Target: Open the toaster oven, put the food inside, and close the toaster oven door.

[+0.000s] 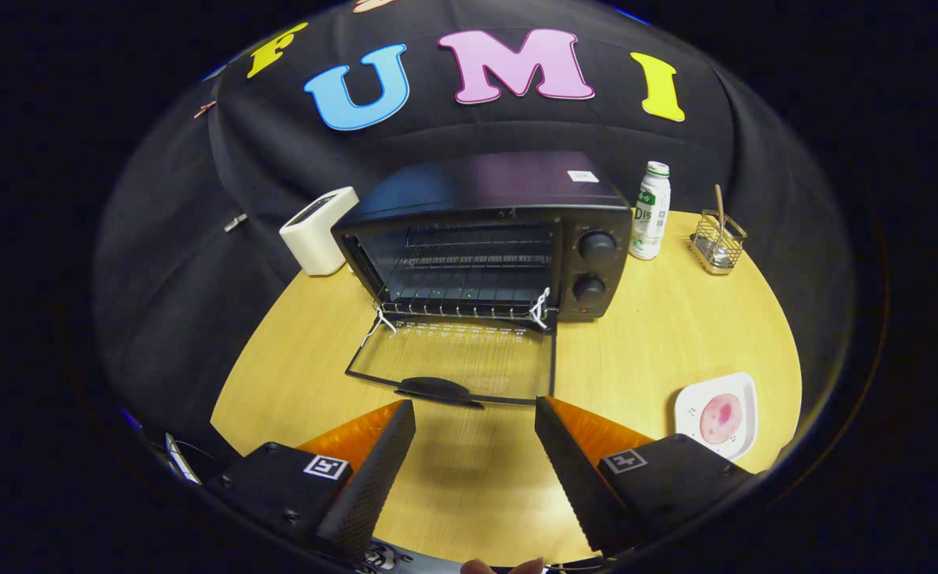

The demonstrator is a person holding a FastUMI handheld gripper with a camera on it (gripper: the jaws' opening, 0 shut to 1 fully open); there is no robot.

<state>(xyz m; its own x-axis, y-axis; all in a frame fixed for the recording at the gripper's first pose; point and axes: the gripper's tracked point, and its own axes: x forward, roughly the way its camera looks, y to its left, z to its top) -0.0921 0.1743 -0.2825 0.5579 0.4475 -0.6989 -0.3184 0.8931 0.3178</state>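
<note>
The fingers point(475, 414) stand apart, gripping nothing, over the worktop point(660, 335). Just ahead lies the oven's point(484, 231) dropped door point(461, 359), the oven beyond it. The food point(720, 418) sits on a plate point(743, 391) to their right.

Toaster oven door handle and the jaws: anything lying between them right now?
Nothing: in the gripper view, bare wooden table separates the open gripper from the handle of the folded-down door.

Beyond your fingers point(475, 414) sits the black toaster oven point(484, 235), its glass door point(457, 359) folded down flat; the pink food point(720, 418) lies on a white plate point(743, 391) to their right.
</note>
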